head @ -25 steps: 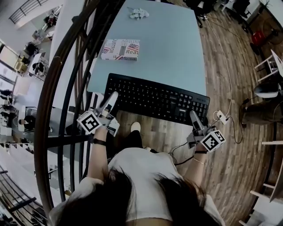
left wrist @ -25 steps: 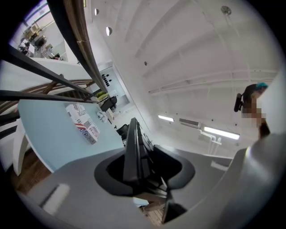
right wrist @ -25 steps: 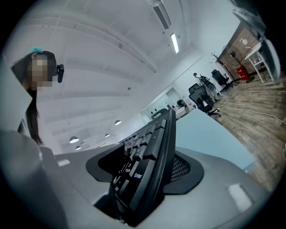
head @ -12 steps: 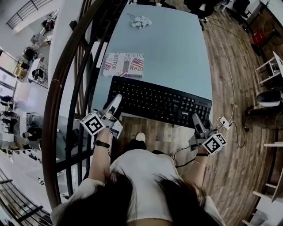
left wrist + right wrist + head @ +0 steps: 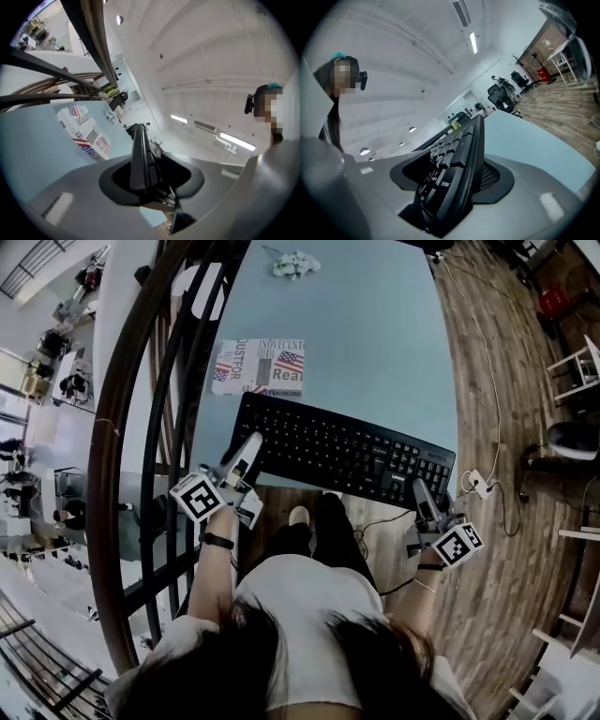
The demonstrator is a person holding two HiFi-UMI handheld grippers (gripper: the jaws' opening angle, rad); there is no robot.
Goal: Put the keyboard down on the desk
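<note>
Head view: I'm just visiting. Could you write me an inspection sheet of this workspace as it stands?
Surface: light-blue desk, mostly bare.
Job's things: black keyboard across the desk's near edge; contact unclear.
Clutter: flag-printed box beyond the keyboard; white crumpled item at the far end.
Grippers: left hand-held gripper and right hand-held gripper each shut on a keyboard end.
Cables: white power strip with its lead, on the floor.
Surroundings: wooden floor; curved railing at left.

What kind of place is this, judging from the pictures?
Probably an open office on an upper level: a black keyboard at a light blue desk, office chairs on a wooden floor, and a curved railing overlooking a lower floor.
</note>
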